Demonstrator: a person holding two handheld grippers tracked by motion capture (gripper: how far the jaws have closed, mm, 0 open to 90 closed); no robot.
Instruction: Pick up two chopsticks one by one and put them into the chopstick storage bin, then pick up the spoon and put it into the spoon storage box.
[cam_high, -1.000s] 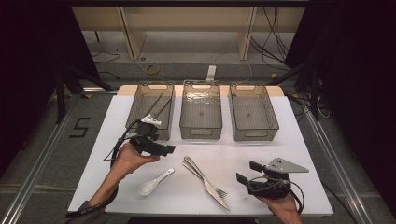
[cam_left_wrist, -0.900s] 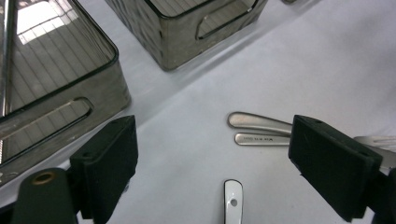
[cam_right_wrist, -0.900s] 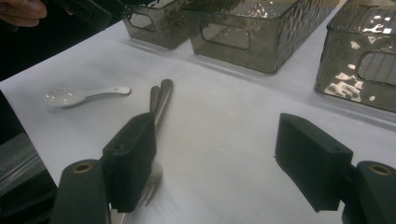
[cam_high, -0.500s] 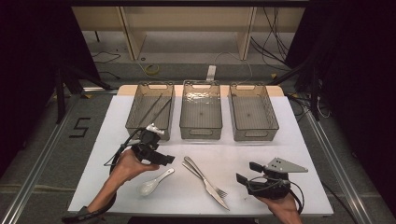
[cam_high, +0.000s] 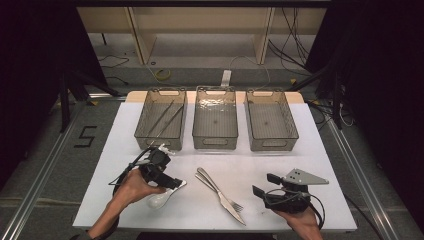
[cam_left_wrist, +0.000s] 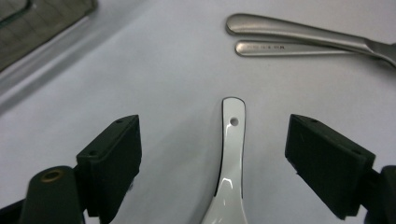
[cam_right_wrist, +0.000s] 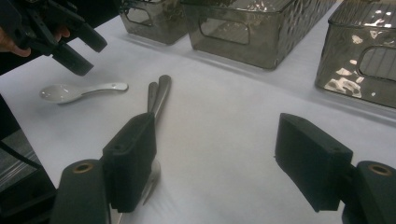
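The left gripper hangs low over the handle of the one white spoon. Its jaws are spread wide with the handle lying between them, untouched by either pad. In the left gripper view the handle's hole and squared tip point straight ahead. Beyond that tip lie the rounded ends of two steel handles, a fork and a knife. The high view shows what that close view cuts off: the spoon's bowl sits under the person's left hand, and fork and knife lie side by side, just right of the gripper on the white table.

Farther out, three clear bins stand in a row: a left bin holding two thin chopsticks, a middle bin and a right bin.

The right gripper rests well apart at the table's near right. Its jaws are also spread, with nothing between them. Its own view shows the fork's tines beside its left jaw and the whole spoon lying flat beneath the other gripper.
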